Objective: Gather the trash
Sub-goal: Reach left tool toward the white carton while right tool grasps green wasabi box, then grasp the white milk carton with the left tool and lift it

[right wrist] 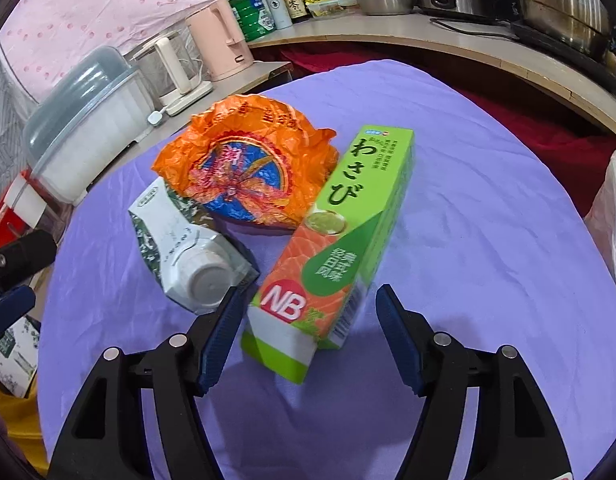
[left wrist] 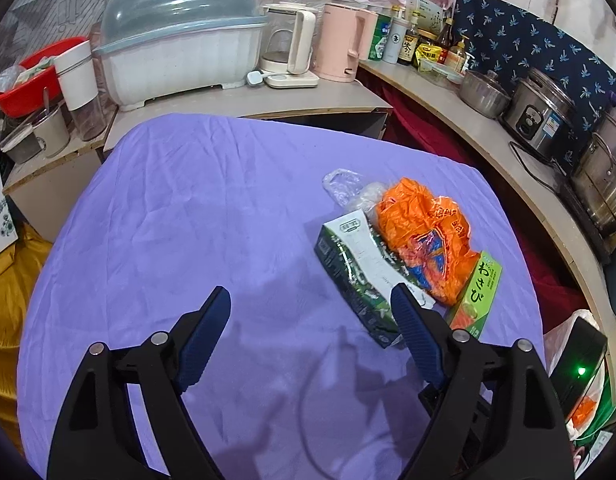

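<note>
A pile of trash lies on the purple cloth (left wrist: 188, 208). It holds a crumpled orange bag (right wrist: 248, 168), a green wasabi box (right wrist: 348, 220), a dented green-and-white carton (right wrist: 180, 248) and a clear plastic wrap (left wrist: 342, 186). My right gripper (right wrist: 308, 298) is open, and the near end of the wasabi box lies between its fingers with a gap on each side. My left gripper (left wrist: 312, 304) is open over bare cloth. Its right finger (left wrist: 412, 320) sits just in front of the carton (left wrist: 356, 272), and the orange bag (left wrist: 424, 236) lies behind that.
A curved counter (left wrist: 488, 144) with pots and a rice cooker (left wrist: 540, 108) runs along the right. Behind the table stand a covered dish rack (left wrist: 180, 40), kettles and bottles. A white plastic bag (right wrist: 612, 216) hangs at the right edge. Yellow fabric (left wrist: 8, 300) lies at the left.
</note>
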Demonstrator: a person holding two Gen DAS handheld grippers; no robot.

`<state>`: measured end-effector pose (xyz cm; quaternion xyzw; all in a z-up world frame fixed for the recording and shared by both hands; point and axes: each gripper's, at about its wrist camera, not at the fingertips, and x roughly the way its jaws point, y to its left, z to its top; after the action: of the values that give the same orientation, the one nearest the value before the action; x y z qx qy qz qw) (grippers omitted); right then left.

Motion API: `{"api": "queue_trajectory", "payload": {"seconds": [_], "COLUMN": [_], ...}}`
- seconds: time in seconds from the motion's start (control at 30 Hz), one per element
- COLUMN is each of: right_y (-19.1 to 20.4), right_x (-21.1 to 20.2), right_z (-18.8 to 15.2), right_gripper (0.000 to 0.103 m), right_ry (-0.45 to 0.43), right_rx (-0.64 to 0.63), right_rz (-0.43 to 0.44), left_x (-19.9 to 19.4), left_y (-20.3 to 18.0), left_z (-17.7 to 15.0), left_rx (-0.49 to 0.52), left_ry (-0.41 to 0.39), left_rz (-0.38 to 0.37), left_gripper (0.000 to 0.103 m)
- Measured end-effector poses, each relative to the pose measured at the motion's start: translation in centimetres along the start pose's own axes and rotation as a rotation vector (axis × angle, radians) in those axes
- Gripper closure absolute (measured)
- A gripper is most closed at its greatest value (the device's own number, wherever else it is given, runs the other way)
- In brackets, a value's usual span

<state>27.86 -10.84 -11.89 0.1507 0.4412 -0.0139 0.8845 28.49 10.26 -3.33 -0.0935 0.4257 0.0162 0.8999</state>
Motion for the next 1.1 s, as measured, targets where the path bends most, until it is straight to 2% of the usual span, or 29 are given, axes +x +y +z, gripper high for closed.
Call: {"api": "queue_trajectory", "payload": {"seconds": [0.03,0.17,0.4,0.67,0.73,0.8,0.83,0.97,1.1], "right_y": [-0.2,-1.5,-4.2,-5.6,-5.7,-5.7,-5.6,-5.5,-5.4], "right_x": [0.1,-0.2,-0.9,-1.2,-1.1,-0.9,-0.7,-0.2,0.5], "right_z": [0.0,0.2,0.6,0.9,0.9,1.0,1.1,1.6,1.9], "right_gripper": [0.038,0.053,0.057,0.055,0.054,0.05,0.048,0.036,0.037], "right_ry": [0.004,0.003,-0.003,0.002,-0.003,-0.001,-0.002,-0.022,-0.02], "right_rx": [0.004,0.014,0.028,0.035,0.036,0.035,0.034,0.05,0.057], "right_rz": [0.001,-0.006,-0.011,-0.004,-0.01,-0.012,-0.016,-0.026,-0.03], "left_x": [0.3,1.2,3.6,7.6,8.4,8.9,9.1,9.1,8.7], "left_y": [-0.3,-1.6,-5.2,-7.2,-7.2,-7.0,-7.0,-6.8,-6.5], "left_z": [0.1,0.3,0.3,-0.4,-0.6,-0.8,-0.9,-1.2,-1.5], "left_rx": [0.0,0.0,0.025,0.045,0.041,0.039,0.038,0.041,0.042], "left_ry": [0.0,0.007,0.035,0.103,0.12,0.138,0.145,0.141,0.14], "left_rz": [-0.003,-0.008,-0.027,0.029,0.037,0.034,0.034,0.038,0.042], "left_gripper": [0.022,0.021,0.015,0.015,0.021,0.031,0.033,0.034,0.034]}}
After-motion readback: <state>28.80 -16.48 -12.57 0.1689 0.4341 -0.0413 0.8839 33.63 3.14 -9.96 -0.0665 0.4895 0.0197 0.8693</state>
